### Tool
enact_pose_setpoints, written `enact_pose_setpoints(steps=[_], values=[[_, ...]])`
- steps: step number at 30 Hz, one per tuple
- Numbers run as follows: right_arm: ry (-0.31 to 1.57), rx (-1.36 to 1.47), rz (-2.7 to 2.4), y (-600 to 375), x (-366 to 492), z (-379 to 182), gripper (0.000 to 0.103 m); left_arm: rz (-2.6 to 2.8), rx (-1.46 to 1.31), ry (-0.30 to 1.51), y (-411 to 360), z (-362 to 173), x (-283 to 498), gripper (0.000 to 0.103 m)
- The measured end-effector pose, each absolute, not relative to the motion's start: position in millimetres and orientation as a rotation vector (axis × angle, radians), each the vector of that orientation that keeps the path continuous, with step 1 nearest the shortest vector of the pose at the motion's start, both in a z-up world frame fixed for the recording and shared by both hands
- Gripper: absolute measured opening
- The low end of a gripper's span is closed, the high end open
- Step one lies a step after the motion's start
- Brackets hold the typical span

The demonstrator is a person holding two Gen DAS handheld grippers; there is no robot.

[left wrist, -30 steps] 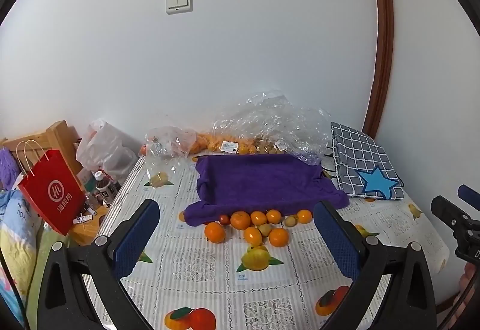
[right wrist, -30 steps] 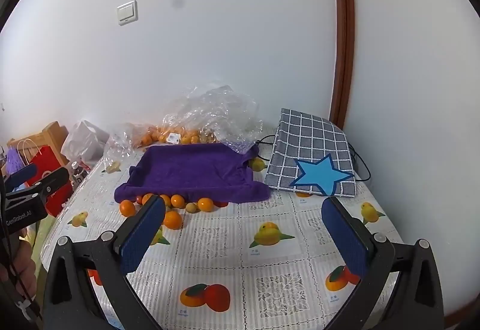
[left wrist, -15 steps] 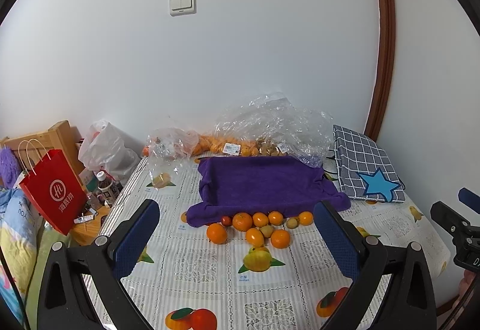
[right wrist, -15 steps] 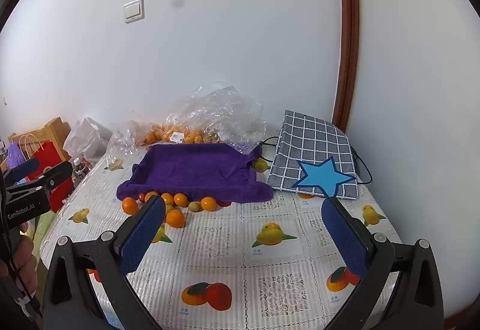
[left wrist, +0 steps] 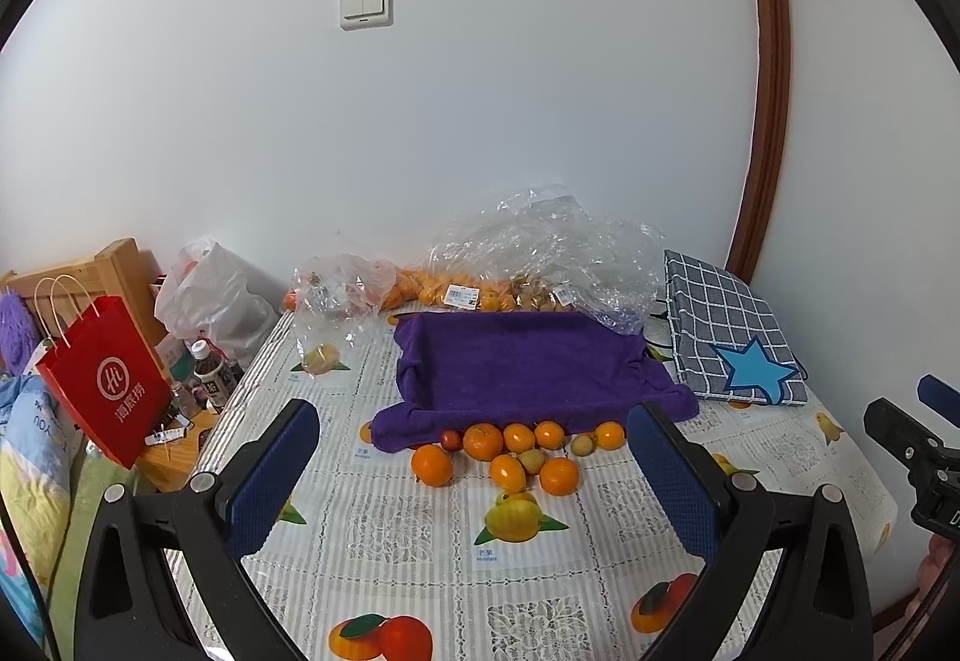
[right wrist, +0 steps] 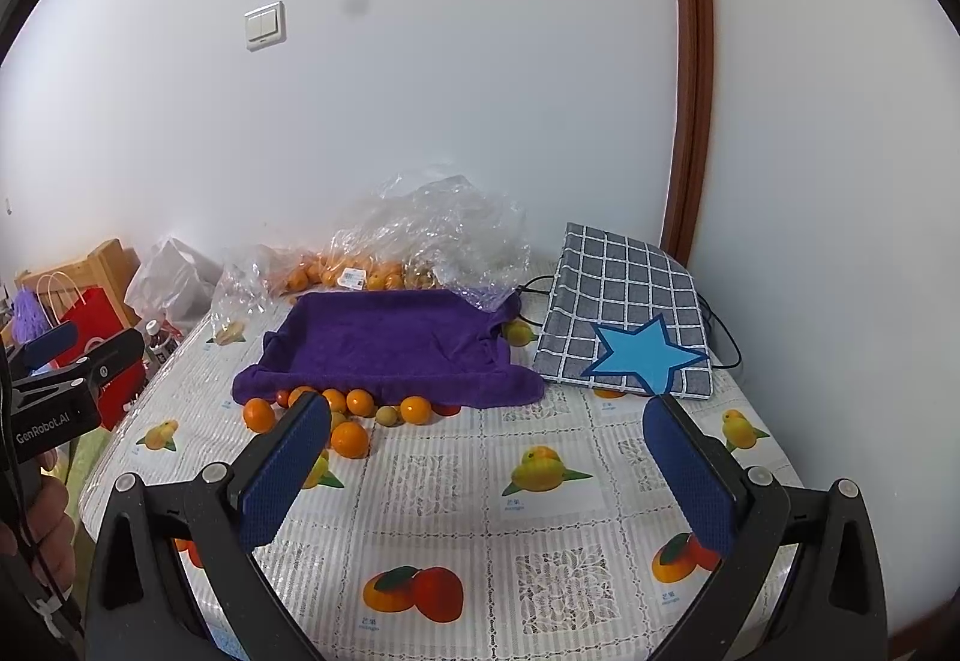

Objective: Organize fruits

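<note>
Several oranges [left wrist: 483, 441] lie loose on the fruit-print tablecloth with a small red fruit [left wrist: 450, 439] and small greenish fruits [left wrist: 581, 444], just in front of a purple towel-lined tray [left wrist: 528, 367]. In the right wrist view the same oranges [right wrist: 350, 438] sit left of centre below the purple tray [right wrist: 390, 343]. My left gripper [left wrist: 474, 472] is open, held back from the fruit with nothing between its fingers. My right gripper [right wrist: 486, 472] is open and empty too, over the tablecloth to the right of the fruit.
Clear plastic bags [left wrist: 540, 253] with more oranges lie against the wall behind the tray. A grey checked bag with a blue star [left wrist: 729, 337] sits at the right. A red paper bag [left wrist: 102, 385], bottles and a white bag stand off the table's left edge.
Both views have drifted slightly, with the wall switch sitting higher and the fruit a little lower and nearer. Both grippers stay open and nothing on the table has moved.
</note>
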State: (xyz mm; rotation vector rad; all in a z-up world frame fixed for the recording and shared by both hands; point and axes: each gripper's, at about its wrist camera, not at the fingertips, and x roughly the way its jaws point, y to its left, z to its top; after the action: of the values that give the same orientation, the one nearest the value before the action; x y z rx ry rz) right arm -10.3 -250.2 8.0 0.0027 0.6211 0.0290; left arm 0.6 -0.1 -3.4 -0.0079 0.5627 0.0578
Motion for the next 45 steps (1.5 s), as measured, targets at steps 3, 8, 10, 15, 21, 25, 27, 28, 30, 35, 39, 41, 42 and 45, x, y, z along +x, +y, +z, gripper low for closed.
enact_pose_setpoints(steps=[3,8,10,15,21,25,27,28,30,35,39,41,42,45], values=[[0.622,0.0,0.029,-250.1,-10.1,8.0,0.102,0.056,-0.007,0.561,-1.0,-4.6,-0.5,0.103],[0.621,0.001,0.028,-250.7,-11.1,8.9,0.102,0.058,-0.009,0.561,-1.0,-4.7,-1.3,0.103],[0.619,0.001,0.028,-250.8,-11.3,9.3,0.102,0.058,-0.009,0.56,-0.8,-4.7,-1.3,0.103],[0.619,0.003,0.028,-251.2,-11.2,9.7,0.102,0.058,-0.008,0.561,-0.5,-4.5,-1.1,0.103],[0.618,0.001,0.03,-251.3,-11.2,9.1,0.102,0.058,-0.011,0.559,-1.5,-4.1,-0.4,0.103],[0.612,-0.002,0.029,-251.6,-13.2,11.3,0.102,0.054,-0.013,0.556,-4.0,-3.3,-1.0,0.103],[0.608,-0.001,0.031,-252.0,-14.0,12.0,0.102,0.053,-0.011,0.554,-5.1,-3.0,-1.7,0.103],[0.607,0.0,0.031,-252.1,-14.1,12.1,0.102,0.054,-0.012,0.555,-4.3,-2.7,-0.8,0.103],[0.605,-0.001,0.031,-252.3,-14.1,12.9,0.102,0.052,-0.012,0.556,-4.5,-2.4,-0.4,0.103],[0.603,-0.002,0.031,-252.1,-14.8,13.0,0.102,0.053,-0.014,0.556,-5.3,-2.7,-0.9,0.103],[0.603,-0.002,0.031,-252.2,-15.3,13.3,0.102,0.052,-0.014,0.554,-5.1,-2.2,-1.8,0.103],[0.601,0.001,0.032,-252.4,-15.4,13.1,0.102,0.052,-0.013,0.553,-5.7,-2.0,-1.7,0.103],[0.601,0.001,0.033,-251.7,-15.1,12.8,0.102,0.053,-0.011,0.553,-6.1,-2.1,-1.6,0.103],[0.603,-0.004,0.034,-250.2,-13.7,12.4,0.102,0.053,-0.014,0.555,-6.3,-1.7,-1.3,0.103]])
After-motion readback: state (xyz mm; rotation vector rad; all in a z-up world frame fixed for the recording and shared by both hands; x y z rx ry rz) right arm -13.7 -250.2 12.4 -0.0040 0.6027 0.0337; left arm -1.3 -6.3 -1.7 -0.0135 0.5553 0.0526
